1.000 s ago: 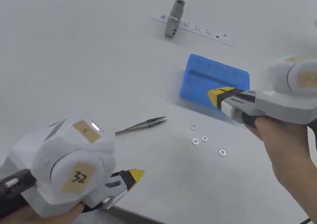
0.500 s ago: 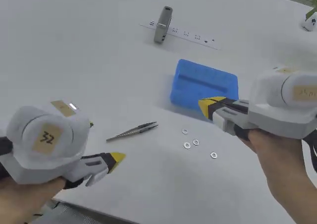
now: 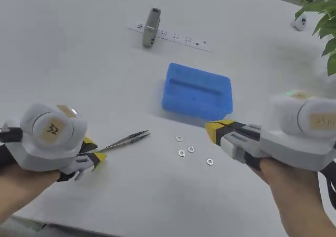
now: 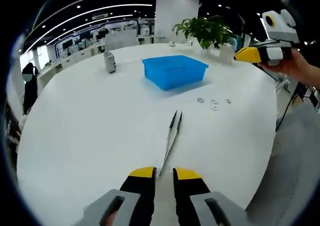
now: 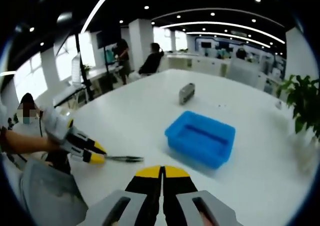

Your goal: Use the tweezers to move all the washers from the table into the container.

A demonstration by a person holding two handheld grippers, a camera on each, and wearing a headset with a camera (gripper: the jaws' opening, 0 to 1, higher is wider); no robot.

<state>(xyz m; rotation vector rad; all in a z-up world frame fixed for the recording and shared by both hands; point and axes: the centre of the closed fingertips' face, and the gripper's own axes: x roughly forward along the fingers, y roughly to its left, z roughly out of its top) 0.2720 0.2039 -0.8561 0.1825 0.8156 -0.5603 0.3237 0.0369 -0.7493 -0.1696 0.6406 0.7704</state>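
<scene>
L gripper (image 4: 165,178) sits at the bottom of its own view. Its jaws are spread a little, and the near end of the tweezers (image 4: 171,136) lies right at the gap between the yellow tips. I can't tell if either tip touches it. In head view this gripper is at lower left, and the tweezers run from its tips up and to the right, flat on the table (image 3: 79,64).

R gripper (image 5: 162,173) has its jaws pressed together w/ nothing between them. In head view it's at mid right, held above the table, w/ its tips pointing left, just right of the washers (image 3: 181,153).

There are four washers, loose on the table at centre frame in head view, between the tweezers' tips and the R gripper. Three are bunched and one is a bit further right.

The container (image 3: 197,108) is a blue tray just above the washers in head view, near them but apart. Its inside looks bare in R gripper view.

Upper centre in head view there's a power strip (image 3: 173,35) w/ a grey block (image 3: 151,26) standing at its left end. Plant leaves (image 3: 320,11) are at upper right.
</scene>
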